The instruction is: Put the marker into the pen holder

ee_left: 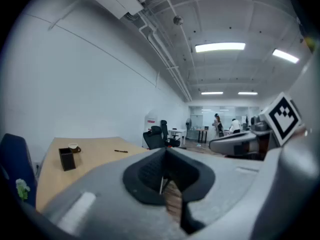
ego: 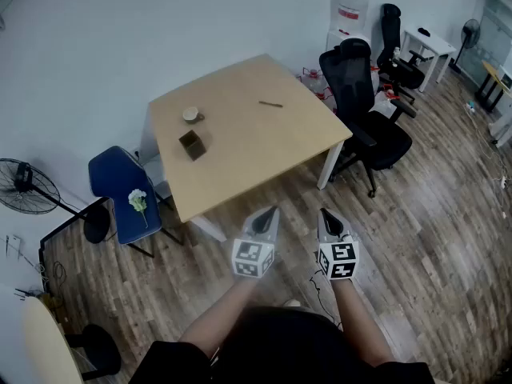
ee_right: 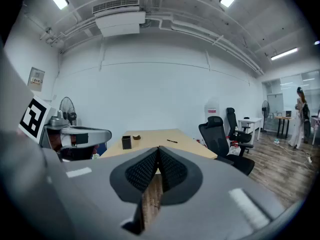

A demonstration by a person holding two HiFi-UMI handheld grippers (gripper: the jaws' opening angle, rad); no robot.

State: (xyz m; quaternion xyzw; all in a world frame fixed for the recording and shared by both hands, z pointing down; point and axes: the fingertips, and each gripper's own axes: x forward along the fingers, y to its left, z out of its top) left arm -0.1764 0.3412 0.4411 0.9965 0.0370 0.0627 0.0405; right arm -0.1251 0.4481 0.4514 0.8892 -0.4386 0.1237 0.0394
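Observation:
A thin dark marker lies near the far right side of the light wood table. The dark square pen holder stands near the table's left side, a cup just beyond it. Both grippers hang over the floor, short of the table's near corner and apart from everything on it. My left gripper and right gripper are side by side, each shut with nothing in it. The left gripper view shows the pen holder and marker. The right gripper view shows the pen holder and marker beyond the closed jaws.
A black office chair stands at the table's right side. A blue chair with a white flower on it is at the left, with a floor fan beyond. A water dispenser and a white desk stand at the back.

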